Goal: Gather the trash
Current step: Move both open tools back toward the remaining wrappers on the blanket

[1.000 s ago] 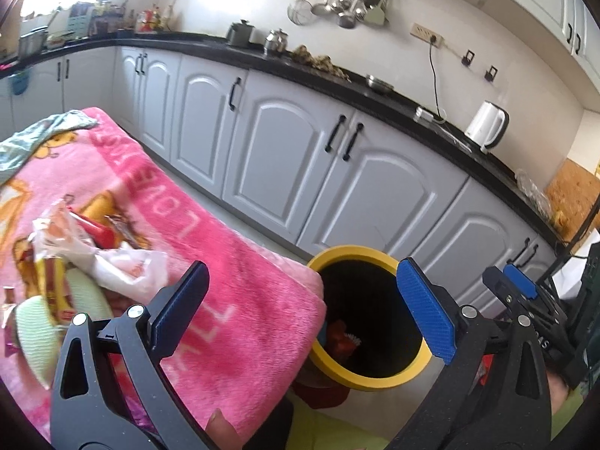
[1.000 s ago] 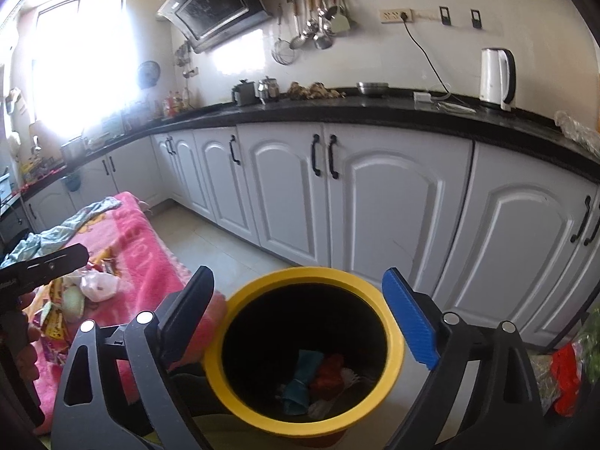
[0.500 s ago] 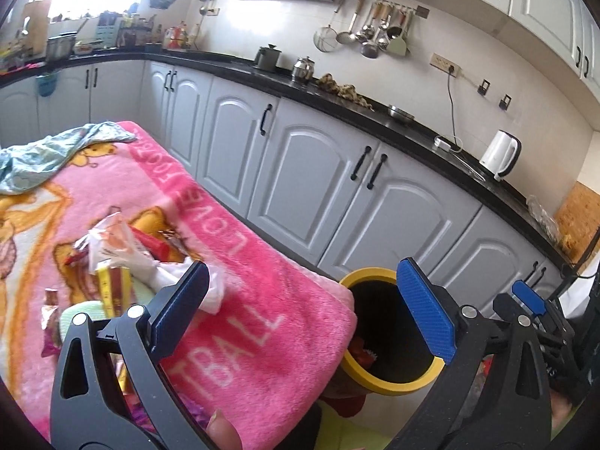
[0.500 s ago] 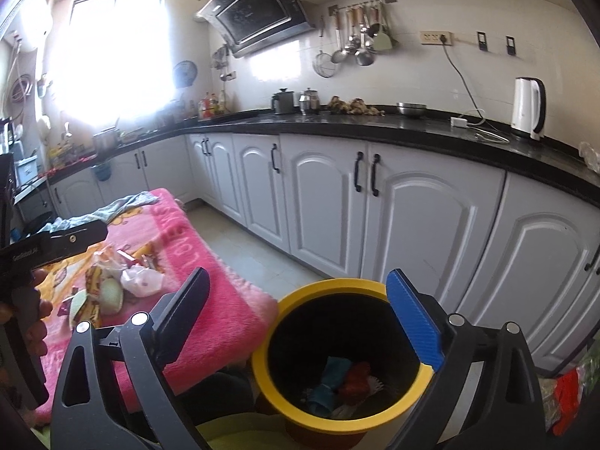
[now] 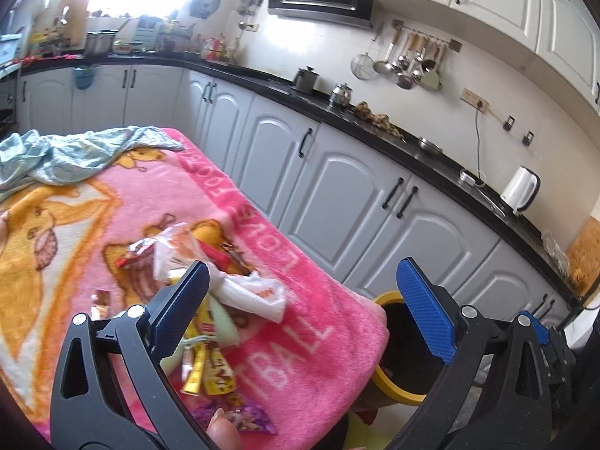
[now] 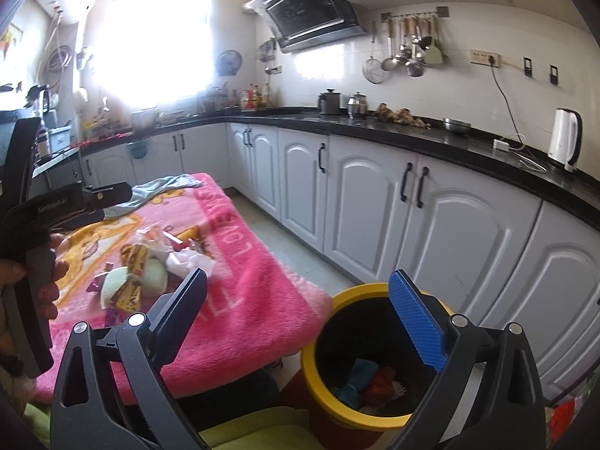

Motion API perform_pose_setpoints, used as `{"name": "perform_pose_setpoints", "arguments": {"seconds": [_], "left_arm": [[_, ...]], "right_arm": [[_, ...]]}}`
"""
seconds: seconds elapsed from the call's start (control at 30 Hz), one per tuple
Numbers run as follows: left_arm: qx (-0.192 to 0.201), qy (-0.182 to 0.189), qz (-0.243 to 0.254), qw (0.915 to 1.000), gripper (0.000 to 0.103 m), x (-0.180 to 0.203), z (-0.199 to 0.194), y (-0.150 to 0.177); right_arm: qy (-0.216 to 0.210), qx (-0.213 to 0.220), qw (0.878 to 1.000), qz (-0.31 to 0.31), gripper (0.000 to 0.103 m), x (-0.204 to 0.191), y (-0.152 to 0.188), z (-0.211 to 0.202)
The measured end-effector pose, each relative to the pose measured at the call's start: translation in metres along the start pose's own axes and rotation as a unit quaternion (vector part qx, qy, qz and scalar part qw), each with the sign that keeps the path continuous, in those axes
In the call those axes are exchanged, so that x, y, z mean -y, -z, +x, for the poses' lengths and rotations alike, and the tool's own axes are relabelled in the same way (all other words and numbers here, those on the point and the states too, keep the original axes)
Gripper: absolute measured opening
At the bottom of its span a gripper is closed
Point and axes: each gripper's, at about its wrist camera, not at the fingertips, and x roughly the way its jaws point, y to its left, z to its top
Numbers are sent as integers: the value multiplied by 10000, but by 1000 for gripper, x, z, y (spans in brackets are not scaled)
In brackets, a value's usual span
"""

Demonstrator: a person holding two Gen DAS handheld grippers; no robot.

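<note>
Kitchen cabinets (image 6: 375, 202) in white run under a black counter (image 6: 431, 140), and down in front sits our pink blanket (image 5: 300, 337) with the trash pile (image 5: 210, 300) heaped on it: crumpled white plastic bag (image 5: 255, 292), yellow snack wrappers (image 5: 210, 367), a pale green round piece (image 6: 116, 281), a purple wrapper (image 5: 247, 418) at the near edge. From the right wrist view the pile lies at about ten o'clock of the frame's middle, well apart from the bin. And there's the yellow-rimmed bin (image 6: 318, 367) at five o'clock, on the floor just beside the blanket's corner, with blue and red scraps (image 6: 369, 378) already lying at its bottom.

Right gripper (image 6: 300, 318): jaws opening, spread wide, nothing between them, hanging over the gap between blanket edge and bin rim. Left gripper (image 5: 303, 307) is spread wide too, empty, hovering above the blanket with the white bag just past its left finger (image 5: 180, 311); the bin peeks out at three o'clock behind the blanket's corner. A hand (image 6: 45, 273) grips the left tool's handle at nine o'clock in the right wrist view.

Further out: a teal cloth (image 5: 67, 153) crumpled at the blanket's far end, a white kettle (image 6: 566, 138) at two o'clock on the counter, ladles (image 6: 408, 48) hanging on the wall rail, a range hood (image 6: 311, 18) at twelve
</note>
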Motion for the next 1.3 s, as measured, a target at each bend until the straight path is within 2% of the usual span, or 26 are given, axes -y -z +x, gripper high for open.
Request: {"name": "perform_pose_setpoints", "arguments": {"seconds": [0.4,0.87,1.3], "left_arm": [[122,-358,-294,9989,92,-47,-22,-7],[128,-675,-447,9966,92,-84,-32,-2],[-268,-742,-611,9950,92,-107,-9,10]], "right_arm": [[-561,-136,9974,-437,96,-54,3,3],[-1291,-483,9854,-998,96,-116,19,18],[-1815,-1173,9653,-1468,96,-158,46,60]]}}
